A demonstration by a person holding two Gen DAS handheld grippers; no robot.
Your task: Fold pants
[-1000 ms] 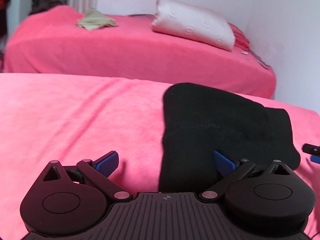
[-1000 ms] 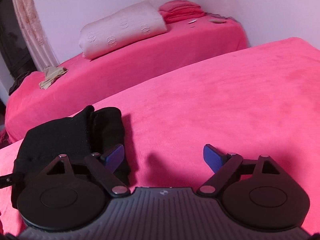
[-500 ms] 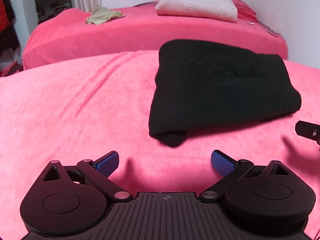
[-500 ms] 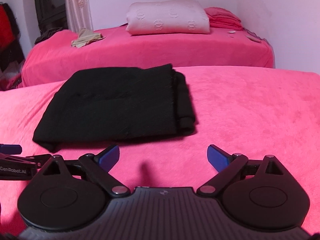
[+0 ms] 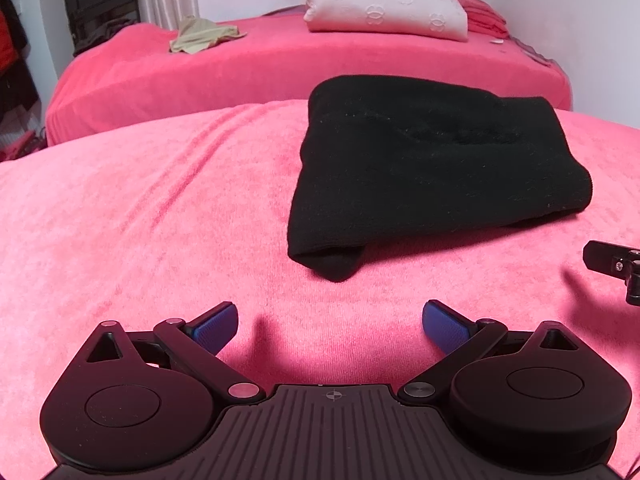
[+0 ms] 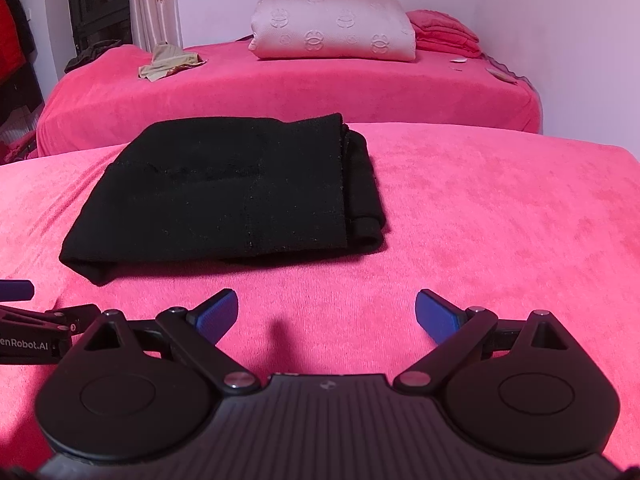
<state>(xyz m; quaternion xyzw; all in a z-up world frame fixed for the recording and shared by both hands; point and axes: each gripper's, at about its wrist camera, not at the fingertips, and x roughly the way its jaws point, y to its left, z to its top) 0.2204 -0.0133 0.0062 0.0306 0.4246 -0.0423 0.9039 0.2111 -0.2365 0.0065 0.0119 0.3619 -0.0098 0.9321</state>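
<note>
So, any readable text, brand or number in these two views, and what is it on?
"enRobot.AI": white print on the left gripper body, cut off by the right wrist view's left edge.
Pillow: embossed motifs only, no letters readable.
No other text, none on the pants.

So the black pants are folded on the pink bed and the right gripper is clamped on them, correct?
Not quite. The black pants lie folded on the pink bed, but the right gripper is open and clear of them, as the right wrist view shows.
</note>
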